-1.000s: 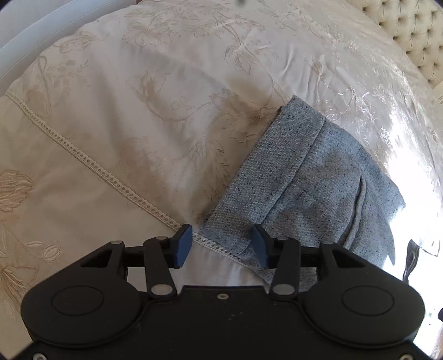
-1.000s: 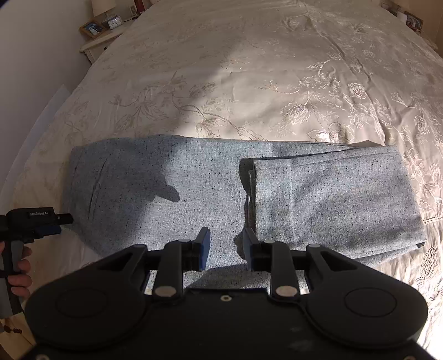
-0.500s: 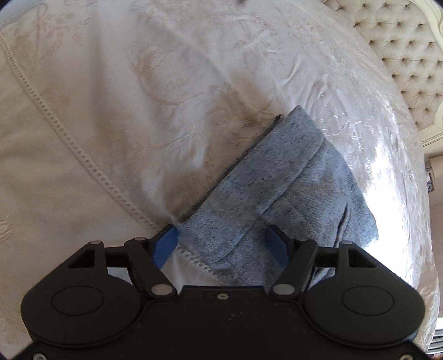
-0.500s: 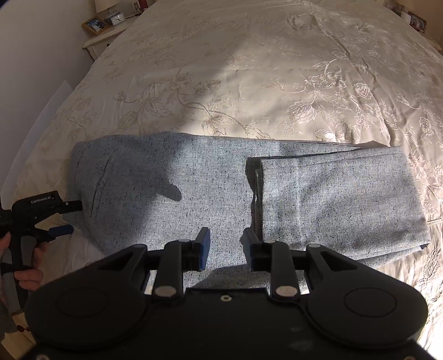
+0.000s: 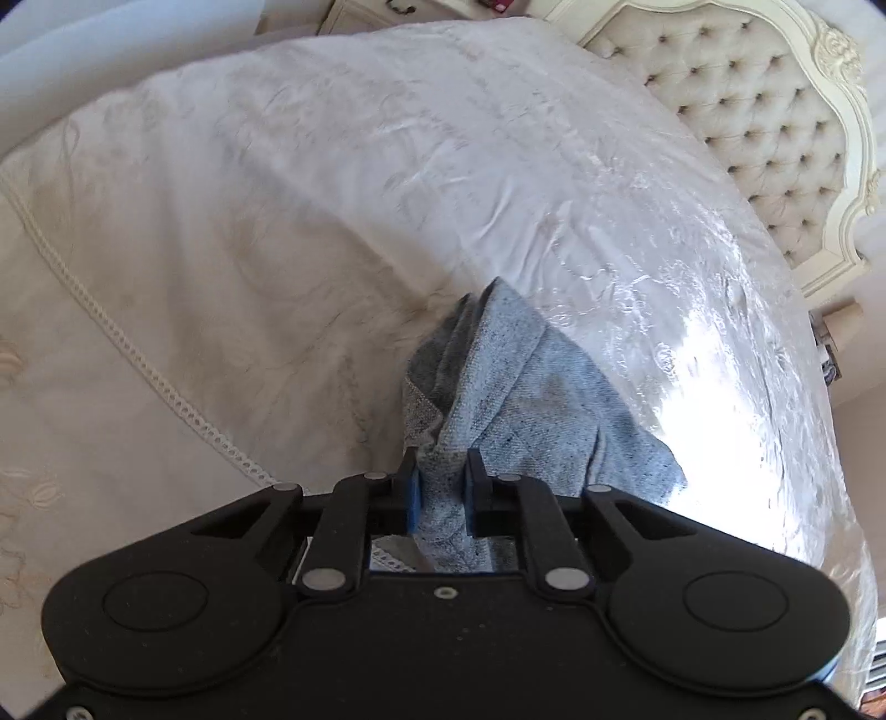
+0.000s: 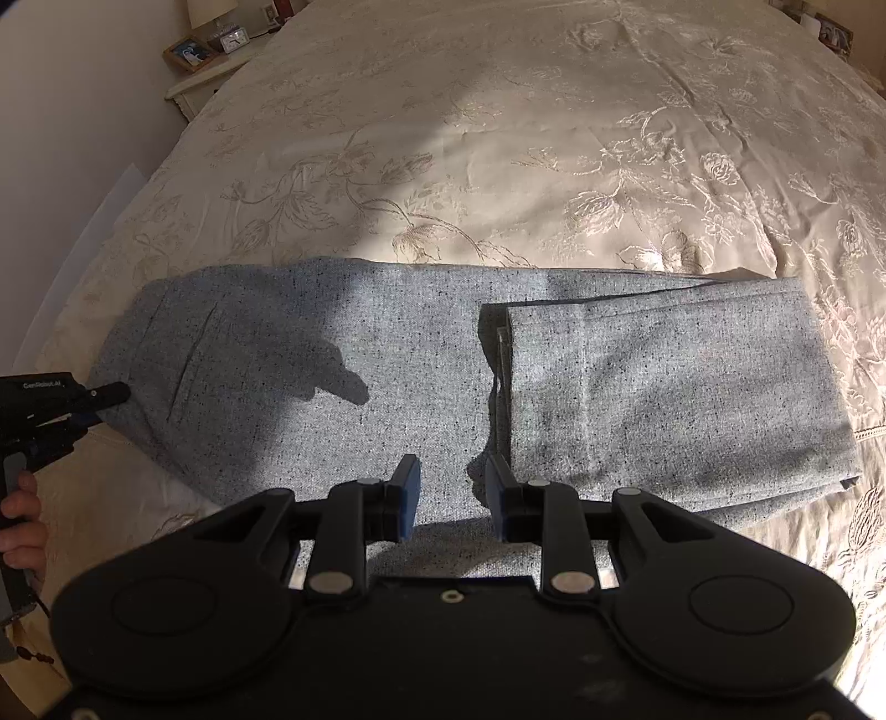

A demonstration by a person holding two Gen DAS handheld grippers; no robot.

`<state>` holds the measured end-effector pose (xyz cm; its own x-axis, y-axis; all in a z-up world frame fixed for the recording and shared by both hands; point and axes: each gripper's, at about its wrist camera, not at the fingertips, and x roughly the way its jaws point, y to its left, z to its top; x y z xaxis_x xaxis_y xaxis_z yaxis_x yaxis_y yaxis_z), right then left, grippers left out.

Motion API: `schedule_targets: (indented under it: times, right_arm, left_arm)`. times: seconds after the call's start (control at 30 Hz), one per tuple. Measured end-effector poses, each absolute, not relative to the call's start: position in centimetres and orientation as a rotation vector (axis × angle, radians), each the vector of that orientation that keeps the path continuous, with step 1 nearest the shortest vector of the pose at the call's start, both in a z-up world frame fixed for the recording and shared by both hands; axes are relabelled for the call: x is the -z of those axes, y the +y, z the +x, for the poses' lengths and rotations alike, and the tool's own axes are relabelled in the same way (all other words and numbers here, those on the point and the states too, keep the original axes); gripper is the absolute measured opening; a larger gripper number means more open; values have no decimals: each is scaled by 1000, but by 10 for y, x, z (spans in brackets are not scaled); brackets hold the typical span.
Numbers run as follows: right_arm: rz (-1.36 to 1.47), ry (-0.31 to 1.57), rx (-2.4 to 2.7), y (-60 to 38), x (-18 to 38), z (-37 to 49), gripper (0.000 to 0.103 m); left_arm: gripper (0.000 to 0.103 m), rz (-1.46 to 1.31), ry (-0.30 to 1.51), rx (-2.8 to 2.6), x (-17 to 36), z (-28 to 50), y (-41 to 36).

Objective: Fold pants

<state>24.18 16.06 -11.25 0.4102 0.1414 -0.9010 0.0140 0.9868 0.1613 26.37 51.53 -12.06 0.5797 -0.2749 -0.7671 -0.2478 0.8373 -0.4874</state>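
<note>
Here, view by view.
Left wrist, grip: the left hand-held gripper is clamped on a bunched corner of the pants, cloth pinched between its blue-padded fingers.
Left wrist, cloth: grey flecked weave, rumpled and gathered into soft folds at the pinch.
Left wrist, surface: the bed wears a cream satin cover with faint embroidery and an openwork lace band; strong sunlight glares on its right side.
Left wrist, room: a tufted, buttoned headboard in a carved cream frame.
Right wrist, grip: the right hand-held gripper hangs with its fingers parted, holding nothing, just over the near edge of the pants.
Right wrist, cloth: the pants lie flat across the bed, the right part folded back over itself into a double layer.
Right wrist, far left: the left hand-held gripper meets the waist end.
Right wrist, room: a nightstand with a small clock and a framed picture.
</note>
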Motion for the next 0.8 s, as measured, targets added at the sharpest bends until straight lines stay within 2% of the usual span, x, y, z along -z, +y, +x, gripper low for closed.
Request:
schedule_targets:
  times: [0.2,0.47,0.63,0.8]
  right_arm:
    - [203,1149,-88,137,119,240,28]
    - [252,1148,-132,80,129,230,28]
    - [284,1127,-113,17,130,219,28]
    - [328,1127,-53,-50,137,211,28]
  left_arm:
    - [12,-483,871,63,57,257,467]
    - [10,-262,797,201,-8,245,329]
    - [9,-189,827,336,-5,240,220]
    - [10,-121,973,457,45,243,114]
